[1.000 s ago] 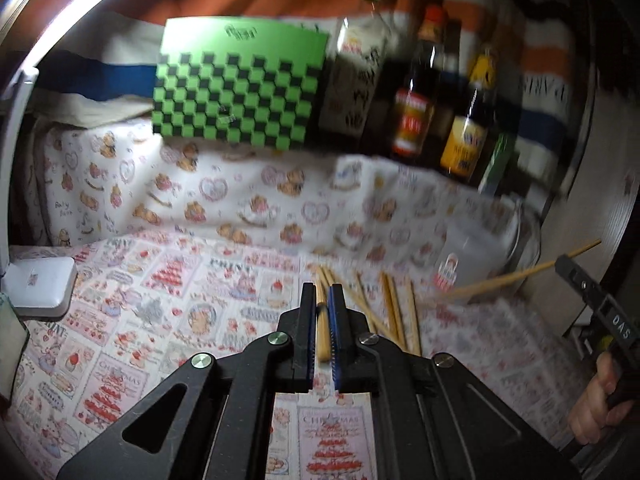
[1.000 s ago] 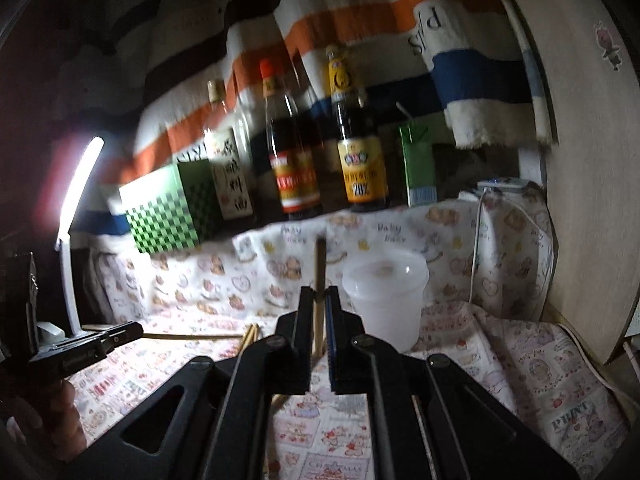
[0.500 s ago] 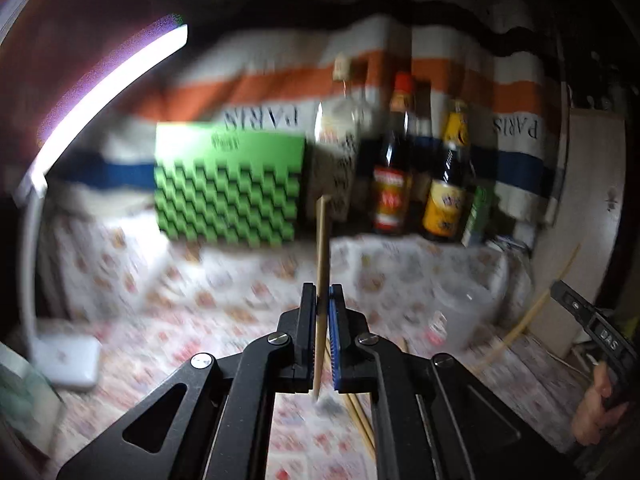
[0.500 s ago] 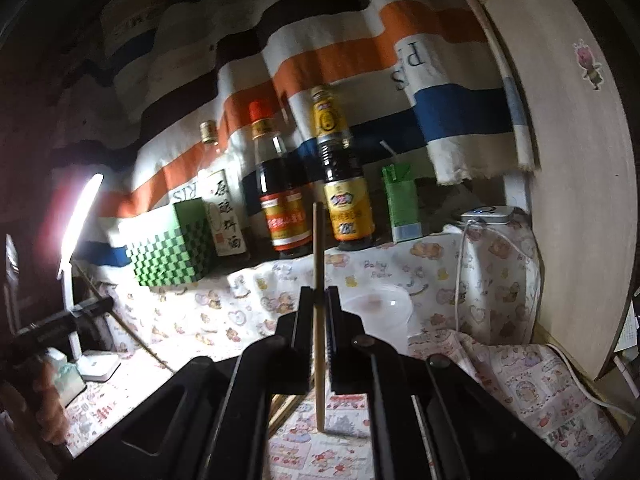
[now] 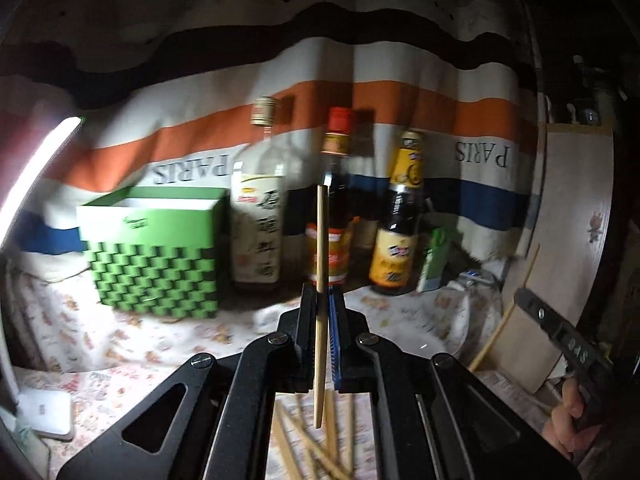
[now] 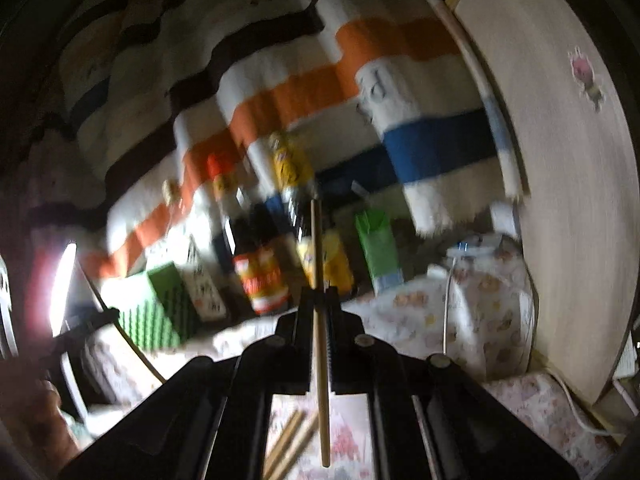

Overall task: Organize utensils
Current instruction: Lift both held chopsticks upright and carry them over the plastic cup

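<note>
The left gripper (image 5: 321,300) is clenched on a single wooden chopstick (image 5: 321,264), which stands nearly upright between the pads, its top reaching in front of the red-capped sauce bottle (image 5: 335,184) and its lower end hanging clear above the loose chopsticks (image 5: 312,448) scattered on the printed cloth of the counter (image 5: 132,364). The right gripper (image 6: 319,300) is likewise clamped tight on its own chopstick (image 6: 318,280), also close to vertical, with a few more chopsticks (image 6: 290,436) lying on the cloth below it. In the left wrist view the right gripper shows at the right edge (a hand (image 5: 568,420) wraps its handle), with its stick slanting up beside the wooden panel (image 5: 572,220). A green checkered box (image 5: 154,268) with an open top stands at the back left of the counter, just beside a row of bottles; the right wrist view is blurred.
</note>
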Action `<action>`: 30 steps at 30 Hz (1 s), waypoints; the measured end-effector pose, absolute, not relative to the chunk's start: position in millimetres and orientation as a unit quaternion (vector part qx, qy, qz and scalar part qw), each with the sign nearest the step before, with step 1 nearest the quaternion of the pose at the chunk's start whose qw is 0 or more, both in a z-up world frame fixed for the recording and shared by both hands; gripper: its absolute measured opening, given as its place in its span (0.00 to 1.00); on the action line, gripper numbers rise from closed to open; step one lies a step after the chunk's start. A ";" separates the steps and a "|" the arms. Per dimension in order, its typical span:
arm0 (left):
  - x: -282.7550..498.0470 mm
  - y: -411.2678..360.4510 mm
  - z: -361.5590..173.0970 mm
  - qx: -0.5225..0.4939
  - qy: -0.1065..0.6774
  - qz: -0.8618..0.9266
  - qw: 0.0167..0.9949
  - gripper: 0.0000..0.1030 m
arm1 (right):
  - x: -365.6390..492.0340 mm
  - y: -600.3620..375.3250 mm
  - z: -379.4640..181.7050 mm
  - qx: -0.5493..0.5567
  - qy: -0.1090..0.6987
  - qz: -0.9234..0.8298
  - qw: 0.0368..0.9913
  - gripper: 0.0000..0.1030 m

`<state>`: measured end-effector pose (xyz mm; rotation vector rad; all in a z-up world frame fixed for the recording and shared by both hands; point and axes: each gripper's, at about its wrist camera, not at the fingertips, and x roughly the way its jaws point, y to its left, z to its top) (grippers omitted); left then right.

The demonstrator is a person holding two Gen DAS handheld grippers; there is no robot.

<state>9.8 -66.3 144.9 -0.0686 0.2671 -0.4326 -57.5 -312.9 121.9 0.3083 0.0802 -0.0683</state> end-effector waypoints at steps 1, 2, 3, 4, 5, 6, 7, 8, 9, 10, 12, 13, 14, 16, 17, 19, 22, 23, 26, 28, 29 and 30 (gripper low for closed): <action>13.7 -72.5 148.5 -0.038 0.134 -0.220 0.965 0.04 | -55.5 -315.6 130.4 0.157 0.030 -0.038 0.986 0.05; 16.8 -78.3 151.8 -0.043 0.135 -0.228 0.963 0.04 | -53.9 -318.4 138.9 0.160 0.018 -0.044 0.986 0.05; 19.2 -83.4 155.1 -0.048 0.133 -0.236 0.961 0.04 | -52.9 -321.0 146.0 0.162 0.008 -0.048 0.986 0.05; 21.0 -88.5 158.8 -0.055 0.128 -0.242 0.960 0.04 | -51.2 -324.4 155.8 0.163 -0.009 -0.055 0.985 0.05; 21.6 -91.9 162.8 -0.063 0.121 -0.244 0.960 0.04 | -49.7 -326.4 161.6 0.161 -0.021 -0.063 0.985 0.05; 22.4 -95.6 167.5 -0.074 0.112 -0.247 0.960 0.04 | -47.6 -328.7 166.2 0.157 -0.032 -0.072 0.984 0.05; 23.7 -98.8 171.5 -0.082 0.106 -0.252 0.958 0.04 | -44.6 -331.2 167.8 0.155 -0.039 -0.071 0.985 0.05; 25.5 -101.9 175.7 -0.091 0.101 -0.258 0.956 0.04 | -39.8 -334.3 165.7 0.156 -0.039 -0.070 0.985 0.05; 27.2 -105.3 179.1 -0.098 0.096 -0.265 0.955 0.04 | -35.8 -337.2 161.8 0.159 -0.035 -0.074 0.984 0.05; 28.8 -109.2 181.8 -0.102 0.091 -0.269 0.954 0.04 | -30.3 -341.2 155.1 0.166 -0.030 -0.075 0.983 0.05; 32.8 -117.4 184.8 -0.105 0.082 -0.273 0.953 0.04 | -20.2 -348.4 142.7 0.179 -0.021 -0.078 0.981 0.05; 35.1 -121.5 185.0 -0.107 0.080 -0.275 0.952 0.05 | -15.8 -351.7 137.8 0.184 -0.016 -0.082 0.979 0.05; 37.5 -125.4 183.4 -0.108 0.079 -0.277 0.951 0.04 | -12.1 -354.9 134.2 0.190 -0.012 -0.085 0.978 0.05; 42.9 -131.8 177.2 -0.111 0.079 -0.280 0.950 0.05 | -5.6 -360.4 127.3 0.202 0.003 -0.084 0.976 0.05; 46.8 -135.3 172.7 -0.112 0.083 -0.280 0.950 0.04 | -2.3 -361.9 123.5 0.204 0.016 -0.082 0.975 0.05; 56.1 -142.8 162.5 -0.112 0.094 -0.279 0.949 0.04 | 3.6 -362.7 114.8 0.205 0.048 -0.078 0.974 0.05; 69.6 -150.0 143.7 -0.120 0.115 -0.282 0.945 0.04 | 1.5 -361.1 102.1 0.196 0.070 -0.077 0.975 0.05; 73.6 -152.0 137.1 -0.123 0.124 -0.282 0.943 0.04 | -0.6 -361.2 97.6 0.193 0.076 -0.077 0.975 0.05; 82.1 -159.5 119.3 -0.114 0.144 -0.274 0.944 0.04 | -4.5 -364.4 87.9 0.197 0.086 -0.073 0.974 0.05; 84.8 -164.3 109.9 -0.099 0.151 -0.267 0.946 0.04 | -4.3 -367.1 83.7 0.200 0.089 -0.073 0.973 0.05; 86.7 -165.9 105.4 -0.095 0.157 -0.267 0.946 0.05 | -3.1 -368.8 81.2 0.204 0.092 -0.074 0.972 0.05; 89.4 -166.9 100.8 -0.097 0.169 -0.272 0.943 0.05 | -1.4 -370.5 78.8 0.208 0.095 -0.073 0.971 0.05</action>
